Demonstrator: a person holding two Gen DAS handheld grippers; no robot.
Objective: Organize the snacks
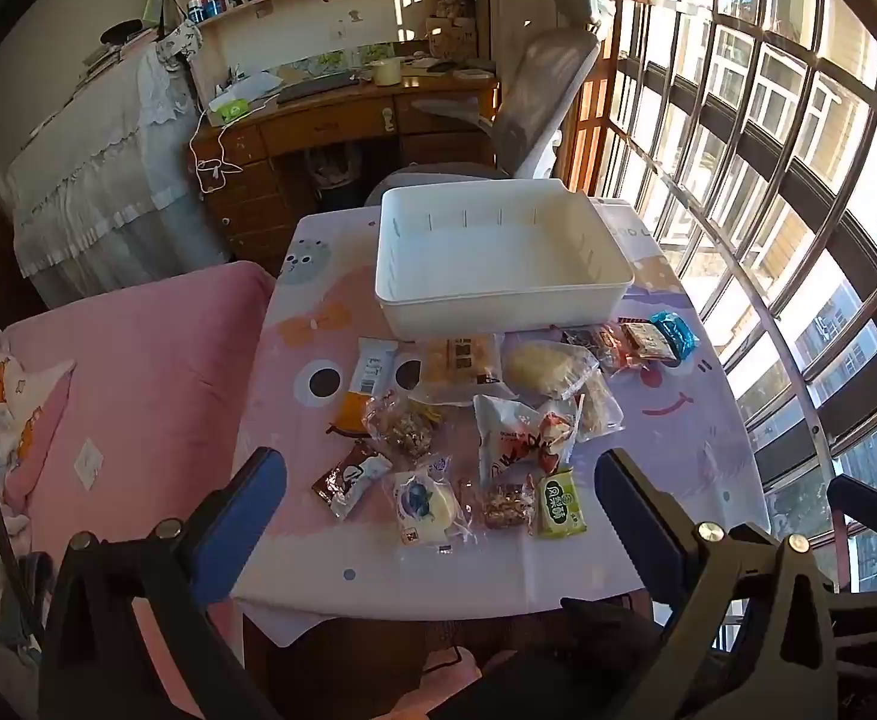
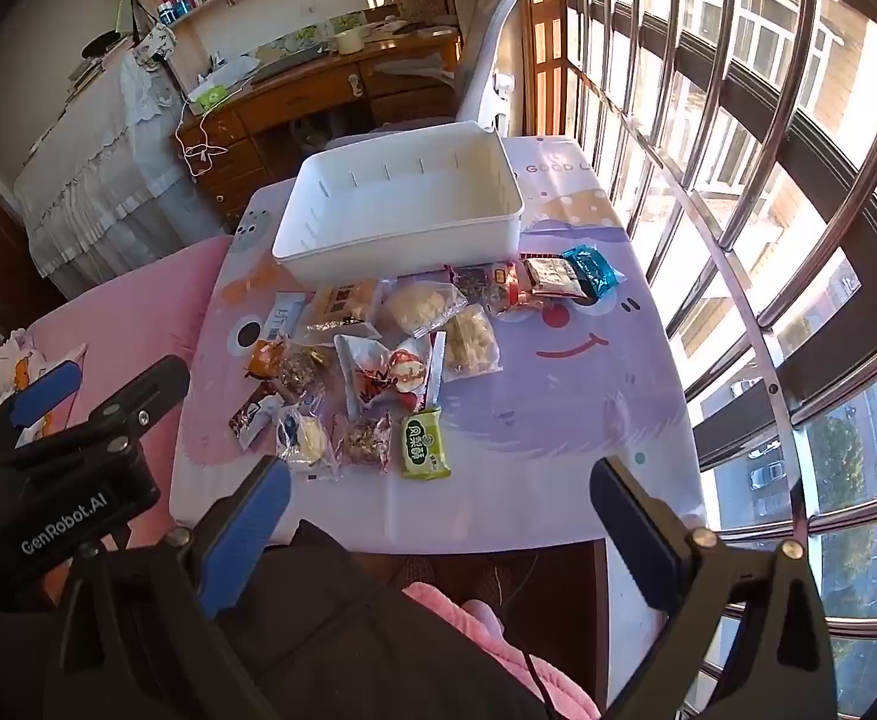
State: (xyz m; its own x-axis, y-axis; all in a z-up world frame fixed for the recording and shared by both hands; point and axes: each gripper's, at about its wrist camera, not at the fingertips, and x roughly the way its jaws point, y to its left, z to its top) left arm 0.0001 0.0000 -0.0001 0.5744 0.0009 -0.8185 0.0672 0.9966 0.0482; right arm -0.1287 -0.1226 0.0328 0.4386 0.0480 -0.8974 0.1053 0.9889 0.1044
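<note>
A white plastic bin (image 1: 501, 300) (image 2: 402, 252) stands empty at the far side of a small table with a cartoon cloth (image 1: 678, 438) (image 2: 558, 414). Several wrapped snacks lie scattered in front of it, among them a green packet (image 1: 560, 506) (image 2: 425, 443), a blue packet (image 1: 673, 333) (image 2: 593, 269) and a white-and-orange bar (image 1: 366, 381). My left gripper (image 1: 441, 483) hovers open above the near snacks, nothing between its blue pads. My right gripper (image 2: 438, 495) is open over the table's near edge, also holding nothing. In the right wrist view the left gripper (image 2: 99, 381) shows at the left.
A pink bed (image 1: 156, 396) borders the table's left side. Barred windows (image 1: 768, 180) run along the right. Behind the table stand an office chair (image 1: 534, 114) and a wooden desk (image 1: 342, 120) with bookshelves. Dark clothing and a pink fabric (image 2: 468, 618) lie below the near edge.
</note>
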